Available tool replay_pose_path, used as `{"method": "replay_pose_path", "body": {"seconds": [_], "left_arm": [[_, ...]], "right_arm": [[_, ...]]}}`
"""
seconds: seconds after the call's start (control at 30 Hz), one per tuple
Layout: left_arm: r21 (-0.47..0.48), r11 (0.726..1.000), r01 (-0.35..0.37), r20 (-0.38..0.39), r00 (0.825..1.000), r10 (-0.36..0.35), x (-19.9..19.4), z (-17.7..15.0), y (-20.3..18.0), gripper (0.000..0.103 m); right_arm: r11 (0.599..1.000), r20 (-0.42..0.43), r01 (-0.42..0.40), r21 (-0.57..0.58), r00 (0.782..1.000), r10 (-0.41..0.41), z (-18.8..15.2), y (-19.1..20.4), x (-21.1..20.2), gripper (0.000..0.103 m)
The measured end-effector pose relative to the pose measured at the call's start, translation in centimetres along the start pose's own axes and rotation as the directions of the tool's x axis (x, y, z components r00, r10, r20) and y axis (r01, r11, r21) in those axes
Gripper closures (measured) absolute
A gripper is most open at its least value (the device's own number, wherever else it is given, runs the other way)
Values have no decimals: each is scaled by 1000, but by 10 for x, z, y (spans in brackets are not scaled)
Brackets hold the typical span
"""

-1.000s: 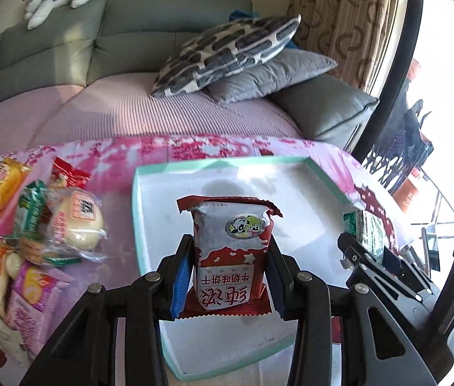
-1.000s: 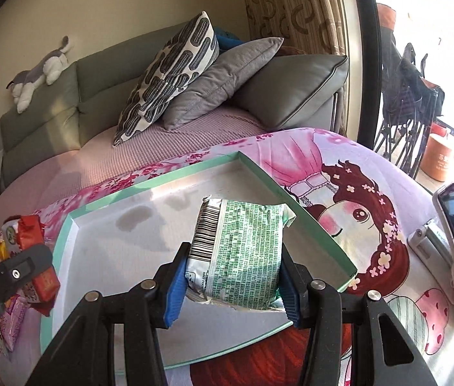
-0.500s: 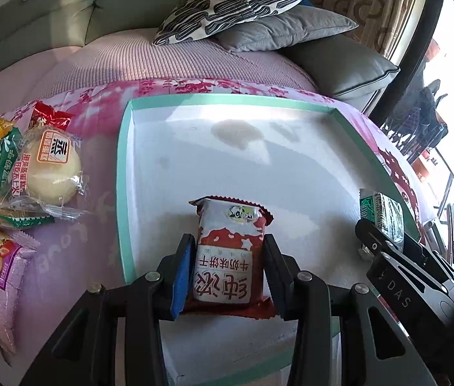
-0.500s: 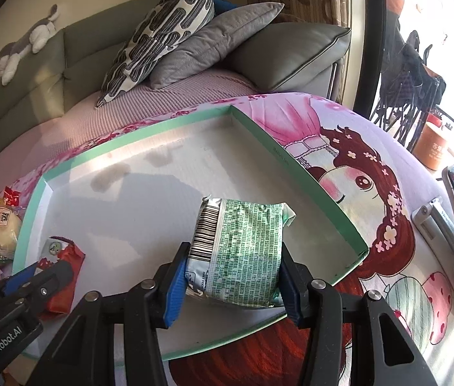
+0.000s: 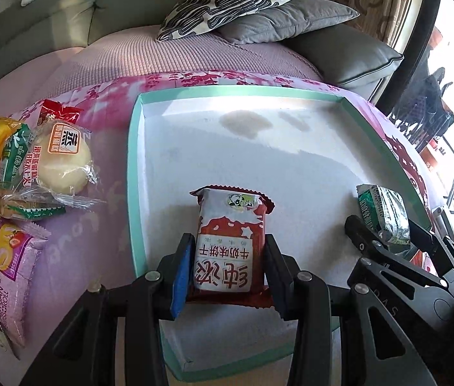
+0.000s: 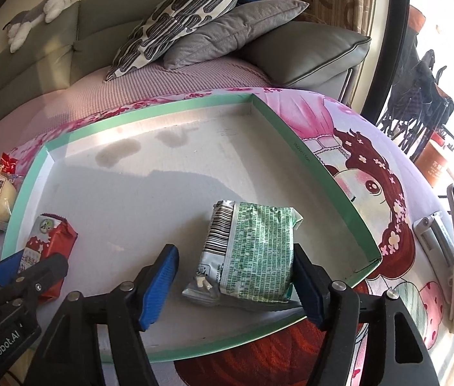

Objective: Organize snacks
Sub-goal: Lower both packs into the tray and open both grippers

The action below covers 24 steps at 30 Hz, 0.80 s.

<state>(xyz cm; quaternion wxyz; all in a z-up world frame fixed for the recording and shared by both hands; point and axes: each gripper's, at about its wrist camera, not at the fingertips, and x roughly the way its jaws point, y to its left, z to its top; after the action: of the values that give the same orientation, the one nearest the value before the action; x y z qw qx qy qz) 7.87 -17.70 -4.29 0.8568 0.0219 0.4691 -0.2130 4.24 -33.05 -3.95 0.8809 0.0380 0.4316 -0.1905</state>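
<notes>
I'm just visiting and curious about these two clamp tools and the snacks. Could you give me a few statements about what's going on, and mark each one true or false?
1. The left gripper clamps the red packet. True.
2. The green packet lies inside the tray. True.
3. The right gripper squeezes the green packet tightly. False: its fingers are opening, and a gap shows on one side.
4. The tray is full. False: just those two packets.
5. More snacks lie outside the tray. True.

Both fisheye cameras ride the grippers, tilted steeply down and close over the shallow white cardboard tray with mint-green rim (image 5: 133, 173) (image 6: 323, 173) — each also catching the grey sofa (image 5: 50, 22) (image 6: 33, 51) behind.
</notes>
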Motion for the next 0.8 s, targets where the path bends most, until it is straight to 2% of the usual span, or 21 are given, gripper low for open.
{"method": "replay_pose_path", "body": {"seconds": [0.07,0.13,0.4,0.57,0.63,0.8], "left_arm": [[-4,1000,3,-3,1000,-3,-1,0,1,59],[-8,1000,8,-6,1000,-8,-2,0,2,59],[-13,1000,-1,-24,1000,1,-7,-8,6,59],[-23,1000,-8,-35,999,7,-14,-17,9,60],[-25,1000,-11,-35,999,10,-17,-19,12,60],[-39,999,28,-16,999,-29,-23,-18,16,59]], "right_arm": [[1000,-4,-12,-15,1000,12,-1,4,1,17],[1000,-9,-18,-19,1000,17,-1,6,1,15],[999,-21,-36,-16,999,36,-2,7,-2,13],[998,-42,-63,-25,997,62,-6,14,-6,3],[997,-45,-66,-31,997,65,-7,17,-7,3],[998,-31,-64,-20,998,64,-7,16,-11,0]]}}
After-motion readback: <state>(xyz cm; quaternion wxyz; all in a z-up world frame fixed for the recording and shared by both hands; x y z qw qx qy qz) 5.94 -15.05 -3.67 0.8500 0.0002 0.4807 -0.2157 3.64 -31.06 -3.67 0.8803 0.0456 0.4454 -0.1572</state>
